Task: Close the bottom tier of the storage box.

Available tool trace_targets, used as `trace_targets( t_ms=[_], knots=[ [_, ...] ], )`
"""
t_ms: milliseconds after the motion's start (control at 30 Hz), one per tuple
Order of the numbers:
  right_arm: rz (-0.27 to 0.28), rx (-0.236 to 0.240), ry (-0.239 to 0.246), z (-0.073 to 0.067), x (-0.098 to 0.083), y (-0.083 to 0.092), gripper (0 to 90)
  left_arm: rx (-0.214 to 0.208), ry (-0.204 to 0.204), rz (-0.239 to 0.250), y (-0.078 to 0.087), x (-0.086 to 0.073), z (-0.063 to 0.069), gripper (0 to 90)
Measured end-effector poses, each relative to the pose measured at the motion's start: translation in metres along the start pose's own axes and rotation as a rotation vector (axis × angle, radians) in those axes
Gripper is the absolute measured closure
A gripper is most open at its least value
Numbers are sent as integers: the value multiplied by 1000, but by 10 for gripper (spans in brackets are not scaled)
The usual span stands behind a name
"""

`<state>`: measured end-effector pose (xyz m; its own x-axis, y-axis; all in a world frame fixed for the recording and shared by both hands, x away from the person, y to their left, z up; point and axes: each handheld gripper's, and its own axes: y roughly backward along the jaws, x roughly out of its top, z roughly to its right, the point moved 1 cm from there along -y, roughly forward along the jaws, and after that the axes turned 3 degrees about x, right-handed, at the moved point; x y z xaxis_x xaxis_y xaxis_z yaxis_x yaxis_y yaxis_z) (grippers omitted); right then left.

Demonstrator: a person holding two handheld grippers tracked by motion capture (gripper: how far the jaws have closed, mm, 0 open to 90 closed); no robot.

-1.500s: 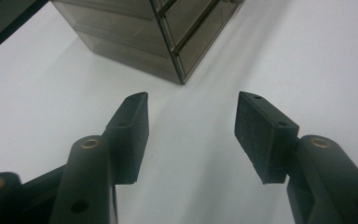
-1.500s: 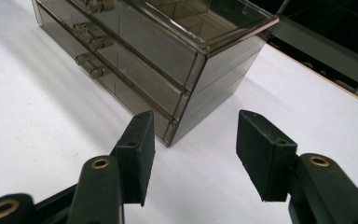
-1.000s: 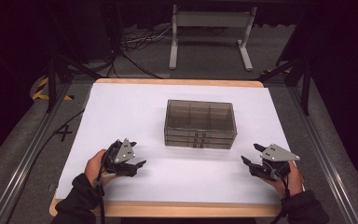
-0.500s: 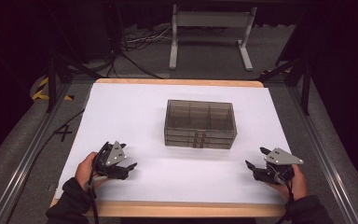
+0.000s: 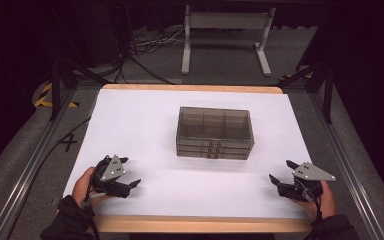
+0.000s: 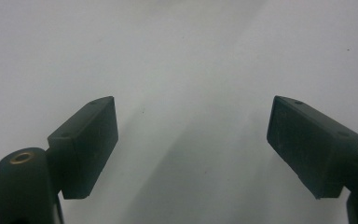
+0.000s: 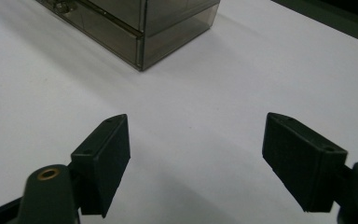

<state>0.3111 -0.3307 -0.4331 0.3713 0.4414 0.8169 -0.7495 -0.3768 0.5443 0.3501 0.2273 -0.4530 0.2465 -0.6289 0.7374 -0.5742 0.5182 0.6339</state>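
Note:
A smoky transparent drawer box [image 5: 214, 132] stands in the middle of the white table [image 5: 140, 120], its small drawer handles facing the near edge. My left gripper [image 5: 130, 171] rests low at the near left, held by a hand, with its jaws wide open and nothing between them. In the left gripper view, the left gripper [image 6: 191, 140] looks down on bare white surface. My right gripper [image 5: 281, 170] sits at the near right, also open and empty. In the right gripper view, the right gripper [image 7: 196, 154] points toward a corner of the box [image 7: 140, 28], well short of it.
A wooden edge [image 5: 195, 224] borders the table's near side. Metal rails [image 5: 25, 175] run along both sides. Behind the table, a white stand [image 5: 225, 25] and loose cables [image 5: 145, 42] lie on the grey floor, with yellow-black tape [image 5: 45, 95] at the left.
Both hands have drawn back toward the near edge of the table, the left one also drifting left. The jaws stay open and the box has not moved.

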Motion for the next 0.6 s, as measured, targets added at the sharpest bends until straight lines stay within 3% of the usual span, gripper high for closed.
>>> trace_targets(
  t_ms=[167, 600],
  knots=[
    [13, -5, -17, 3, -4, 3, 221, 0, 30, 13, 6, -8, -3, 156],
    [93, -61, -102, 14, -19, 16, 196, 55, 154, 142, 34, -37, -16, 152]
  ],
)
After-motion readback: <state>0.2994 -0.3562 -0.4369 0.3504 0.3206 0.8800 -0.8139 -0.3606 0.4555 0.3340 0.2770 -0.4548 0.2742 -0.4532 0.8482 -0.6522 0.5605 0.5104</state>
